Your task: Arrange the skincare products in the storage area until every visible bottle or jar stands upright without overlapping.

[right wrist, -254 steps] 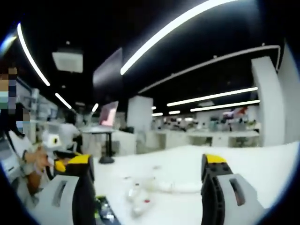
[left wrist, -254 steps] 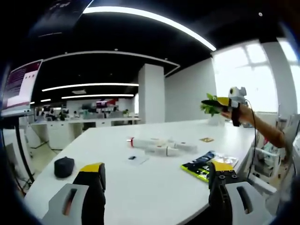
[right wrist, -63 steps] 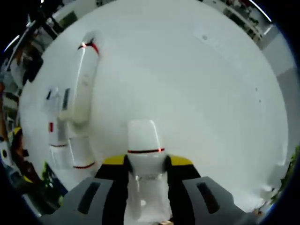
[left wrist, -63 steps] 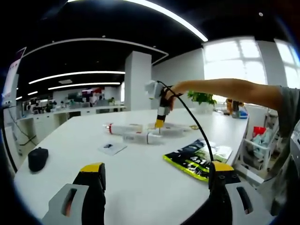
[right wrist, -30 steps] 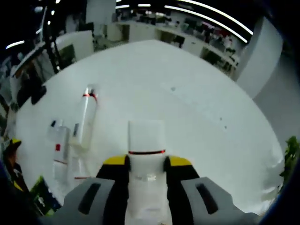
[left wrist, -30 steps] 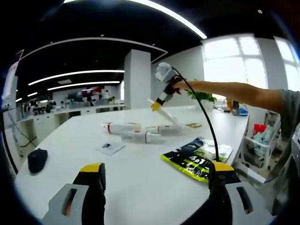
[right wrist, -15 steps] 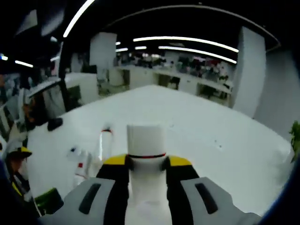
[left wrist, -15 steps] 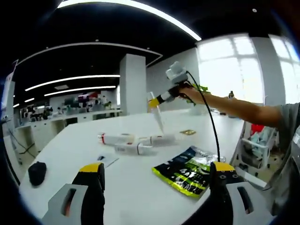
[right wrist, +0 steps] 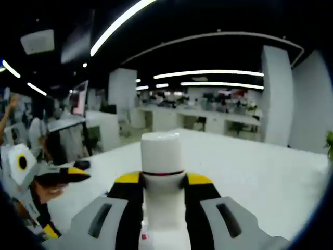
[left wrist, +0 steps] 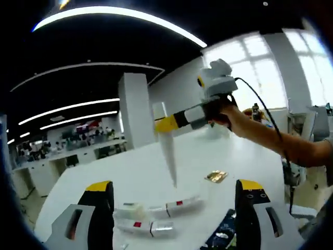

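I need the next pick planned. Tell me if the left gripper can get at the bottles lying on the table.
Probably yes. The left gripper is open and empty, the lying bottles sit just ahead between its jaws, and the right gripper holds its white bottle above them.

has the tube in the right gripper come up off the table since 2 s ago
Yes. The white tube, clamped in the right gripper, lay among the other tubes on the white table; now it hangs lifted above them.
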A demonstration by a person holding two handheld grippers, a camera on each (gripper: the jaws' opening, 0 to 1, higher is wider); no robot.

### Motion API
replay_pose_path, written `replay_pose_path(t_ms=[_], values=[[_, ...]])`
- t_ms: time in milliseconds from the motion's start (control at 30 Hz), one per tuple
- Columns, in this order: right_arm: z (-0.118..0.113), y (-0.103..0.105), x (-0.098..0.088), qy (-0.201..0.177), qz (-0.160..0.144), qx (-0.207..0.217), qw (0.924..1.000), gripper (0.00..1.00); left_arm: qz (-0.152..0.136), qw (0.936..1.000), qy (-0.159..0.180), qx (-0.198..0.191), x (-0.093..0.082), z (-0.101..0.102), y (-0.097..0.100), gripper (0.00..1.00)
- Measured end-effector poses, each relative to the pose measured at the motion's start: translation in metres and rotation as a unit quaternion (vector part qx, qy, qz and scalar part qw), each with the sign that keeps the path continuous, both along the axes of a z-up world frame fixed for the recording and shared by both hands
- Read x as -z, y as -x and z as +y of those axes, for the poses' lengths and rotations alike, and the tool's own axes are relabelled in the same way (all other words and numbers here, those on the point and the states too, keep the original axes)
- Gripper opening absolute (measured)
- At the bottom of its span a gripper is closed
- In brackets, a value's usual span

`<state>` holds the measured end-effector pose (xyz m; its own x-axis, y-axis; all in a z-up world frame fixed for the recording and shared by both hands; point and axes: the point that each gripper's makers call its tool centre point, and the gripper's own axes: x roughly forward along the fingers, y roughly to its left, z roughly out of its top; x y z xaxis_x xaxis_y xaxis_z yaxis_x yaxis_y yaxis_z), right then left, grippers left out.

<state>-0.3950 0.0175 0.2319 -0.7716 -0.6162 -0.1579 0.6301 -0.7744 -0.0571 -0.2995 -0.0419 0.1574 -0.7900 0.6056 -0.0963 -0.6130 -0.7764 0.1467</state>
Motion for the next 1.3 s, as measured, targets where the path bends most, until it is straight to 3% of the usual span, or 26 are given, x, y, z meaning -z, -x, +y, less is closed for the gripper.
replay_pose_path(t_ms=[100, 167, 233, 300, 367, 433, 500, 700, 833, 967, 1067, 1200, 1233, 1300], values=[[-0.006, -0.011, -0.015, 0.011, 0.033, 0.0, 0.9994, 0.28, 0.033, 0.9989, 0.032, -0.008, -0.001, 0.024, 0.031, 0.98], [-0.011, -0.022, -0.028, 0.042, 0.048, -0.008, 0.9979, 0.28, 0.061, 0.9975, 0.032, -0.018, -0.006, 0.033, 0.047, 0.97], [-0.013, -0.032, -0.035, 0.062, 0.051, -0.017, 0.9966, 0.28, 0.068, 0.9971, 0.021, -0.025, -0.009, 0.038, 0.053, 0.94], [-0.013, -0.041, -0.037, 0.076, 0.056, -0.023, 0.9953, 0.28, 0.091, 0.9957, -0.008, -0.018, -0.02, 0.044, 0.053, 0.9], [-0.014, -0.05, -0.035, 0.081, 0.063, -0.026, 0.9944, 0.28, 0.114, 0.9929, -0.035, -0.008, -0.029, 0.046, 0.045, 0.78], [-0.012, -0.056, -0.034, 0.083, 0.069, -0.023, 0.9939, 0.28, 0.117, 0.9924, -0.035, -0.017, -0.028, 0.039, 0.039, 0.55], [-0.01, -0.063, -0.034, 0.092, 0.077, -0.025, 0.9925, 0.28, 0.132, 0.9904, -0.019, -0.034, -0.03, 0.03, 0.039, 0.44], [-0.011, -0.079, -0.035, 0.122, 0.08, -0.041, 0.9885, 0.28, 0.144, 0.989, -0.006, -0.032, -0.032, 0.029, 0.032, 0.44], [-0.01, -0.082, -0.037, 0.133, 0.093, -0.043, 0.9858, 0.28, 0.159, 0.9867, 0.03, -0.021, -0.033, 0.034, 0.033, 0.32], [-0.009, -0.085, -0.036, 0.132, 0.107, -0.045, 0.9843, 0.28, 0.15, 0.987, 0.057, -0.005, -0.031, 0.037, 0.032, 0.19], [-0.007, -0.087, -0.033, 0.13, 0.114, -0.045, 0.9839, 0.29, 0.161, 0.9828, 0.09, -0.006, -0.029, 0.037, 0.035, 0.18], [-0.009, -0.092, -0.02, 0.108, 0.118, -0.058, 0.9854, 0.29, 0.137, 0.9848, 0.107, -0.009, -0.022, 0.031, 0.037, 0.15], [-0.01, -0.093, -0.017, 0.096, 0.119, -0.062, 0.9862, 0.29, 0.136, 0.9836, 0.118, -0.013, -0.02, 0.028, 0.039, 0.15], [-0.012, -0.092, -0.016, 0.08, 0.131, -0.068, 0.9858, 0.29, 0.159, 0.975, 0.154, -0.019, -0.022, 0.022, 0.045, 0.14]])
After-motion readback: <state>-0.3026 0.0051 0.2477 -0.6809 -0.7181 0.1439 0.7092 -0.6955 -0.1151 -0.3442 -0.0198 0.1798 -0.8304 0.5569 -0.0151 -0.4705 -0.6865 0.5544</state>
